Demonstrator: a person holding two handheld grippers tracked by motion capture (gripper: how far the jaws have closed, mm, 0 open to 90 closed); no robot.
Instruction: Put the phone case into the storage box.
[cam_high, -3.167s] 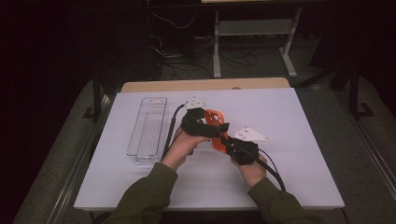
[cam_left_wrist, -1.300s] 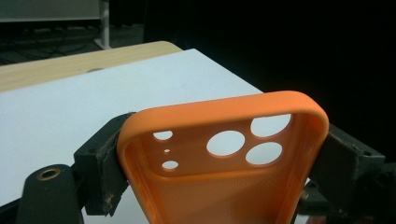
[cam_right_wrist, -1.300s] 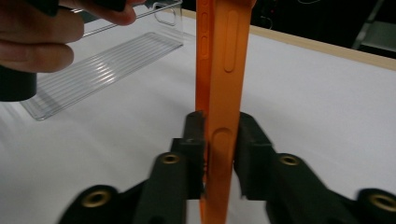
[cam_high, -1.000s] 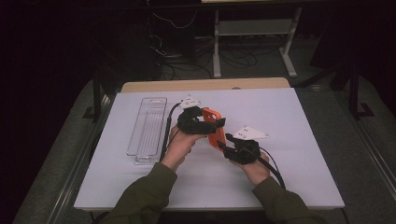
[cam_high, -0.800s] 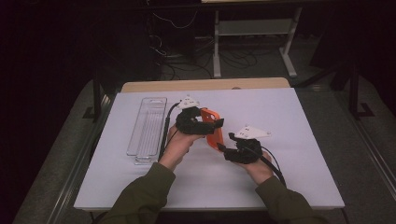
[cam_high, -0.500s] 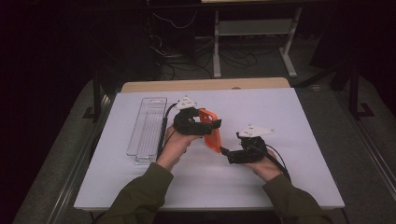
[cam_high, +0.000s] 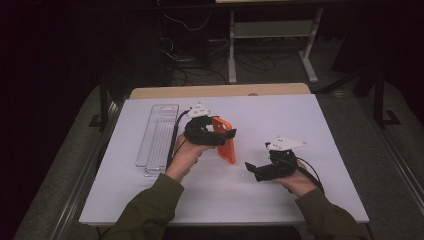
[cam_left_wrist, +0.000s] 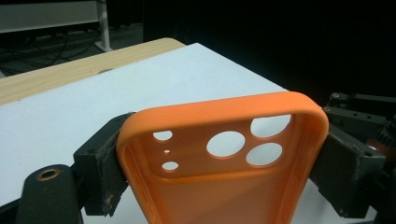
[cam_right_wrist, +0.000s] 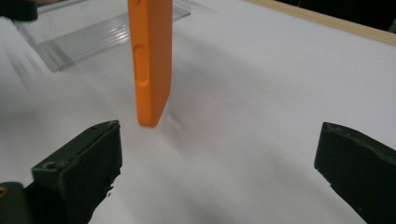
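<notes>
Risk: orange phone case (cam_left_wrist: 219, 158) is soft and pinched only across its camera-hole end by the left gripper (cam_high: 207, 131) — squeeze could bow it, or it could swing or slip if the right gripper (cam_high: 257, 170) bumps the free end on approach. A grab w/ jaws off-centre would twist it out of the hold.

Case is held upright above the white table (cam_high: 320, 120), lower end just off the surface, approx. mid-table. Clear tray (cam_high: 157, 137) lies to its left. Right gripper — jaws wide apart, nothing between them — sits right of and nearer than the case, jaws aimed at its lower end, not touching.
</notes>
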